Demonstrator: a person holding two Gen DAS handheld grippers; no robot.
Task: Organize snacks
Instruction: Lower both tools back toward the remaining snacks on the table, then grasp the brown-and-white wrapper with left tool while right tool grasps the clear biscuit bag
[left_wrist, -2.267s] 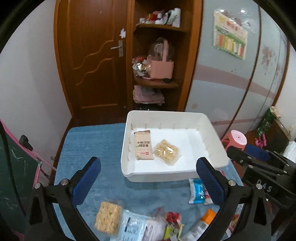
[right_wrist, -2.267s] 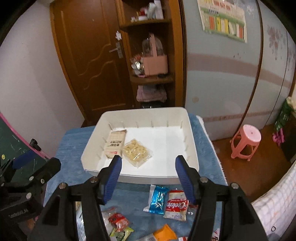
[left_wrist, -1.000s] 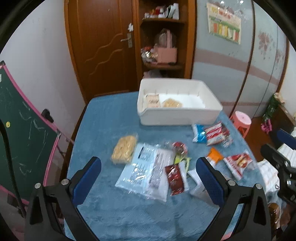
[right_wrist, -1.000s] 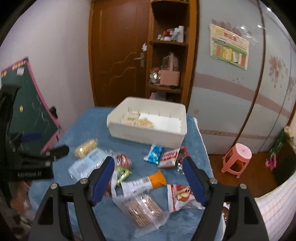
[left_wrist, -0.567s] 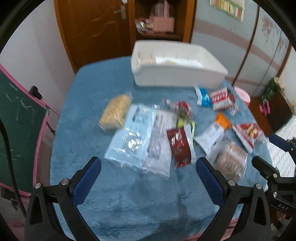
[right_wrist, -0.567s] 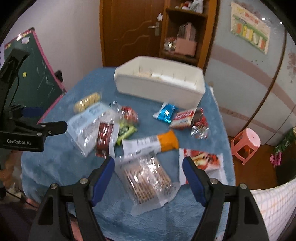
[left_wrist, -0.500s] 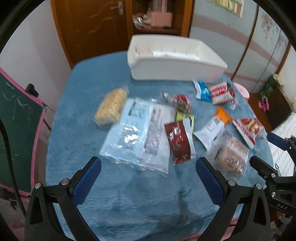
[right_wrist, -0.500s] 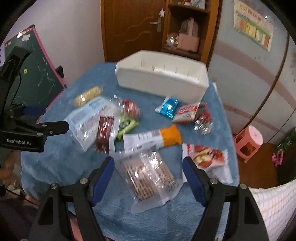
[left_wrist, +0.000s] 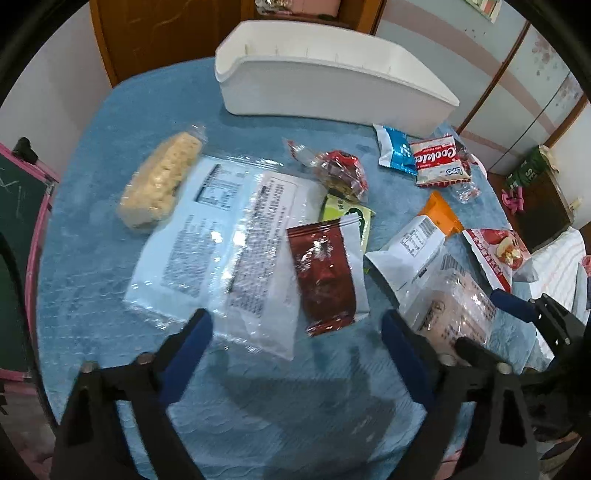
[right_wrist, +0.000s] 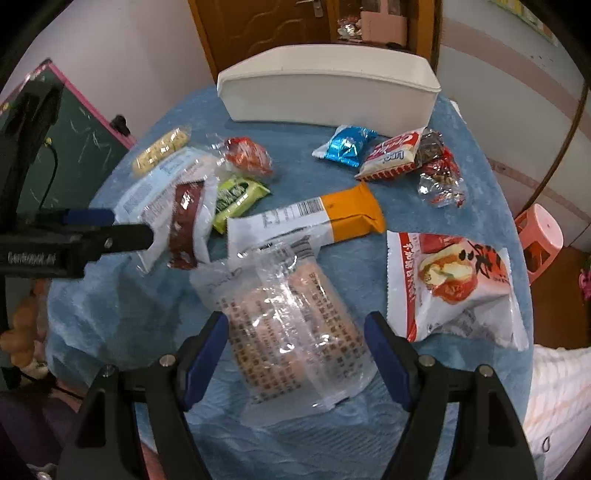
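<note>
Snacks lie scattered over the blue-covered bench (left_wrist: 110, 350), and both grippers tilt steeply down at them. Nearest the right gripper (right_wrist: 295, 334), a clear pack of brown biscuits (right_wrist: 295, 332) sits between its blue pads, which stand wide on either side of the wrapper without pressing it. The left gripper (left_wrist: 295, 328) hangs over the near edges of a large clear bag with printed labels (left_wrist: 221, 240) and a dark red packet (left_wrist: 321, 273); its jaws have just been closing somewhat, yet they stand wide apart, and whether the pads touch the plastic cannot be told.

In the right wrist view the left gripper's black frame reaches in from the left edge at mid-height, beside the red packet. Just beyond the biscuit pack lies a white and orange bar (right_wrist: 306, 221), and to its right a red and white pouch (right_wrist: 454, 284) picturing a bun. A green packet (right_wrist: 236, 195) pokes out behind the red one, next to a crumpled red-wrapped sweet (right_wrist: 247, 155). A pale yellow cracker pack (left_wrist: 162, 177) rests at the far left of the cloth.

Further back sit a blue sachet (right_wrist: 345, 147), a red and white cookie packet (right_wrist: 391, 155) and a clear wrap of dark nuts (right_wrist: 439, 173) (all just in front of the bin). The white bin (right_wrist: 325, 99) stands at the far edge of the bench, its inside hidden from these angles.
</note>
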